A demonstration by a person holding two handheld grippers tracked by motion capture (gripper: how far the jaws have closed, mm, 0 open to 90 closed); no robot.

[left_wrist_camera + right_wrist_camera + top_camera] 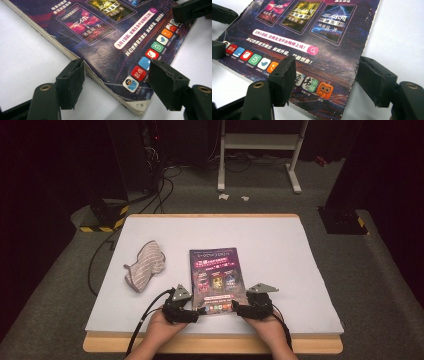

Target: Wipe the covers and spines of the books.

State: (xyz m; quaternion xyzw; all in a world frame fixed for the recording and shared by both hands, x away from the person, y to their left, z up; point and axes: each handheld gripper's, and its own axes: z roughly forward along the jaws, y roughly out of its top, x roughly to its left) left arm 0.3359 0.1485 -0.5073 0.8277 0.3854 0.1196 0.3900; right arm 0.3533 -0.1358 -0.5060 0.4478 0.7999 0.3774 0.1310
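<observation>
Left gripper (pixel 199 310): jaws spread wide, straddling the near left corner of the dark purple softcover magazine (pixel 216 277), clamping nothing. Right gripper (pixel 235 309): equally wide, bracketing the near right corner, nothing held. The magazine lies closed and flat near the middle of the white table sheet (pixel 280 245), its worn near edge just beyond both grippers. Judgement: grasping is set up but not made; lifting or opening remains. Whether any jaw touches the cover is unclear. A striped grey cloth (pixel 145 264) lies well left; open sheet surrounds the rest, with the wooden table edge (pixel 210 344) close behind the hands.
</observation>
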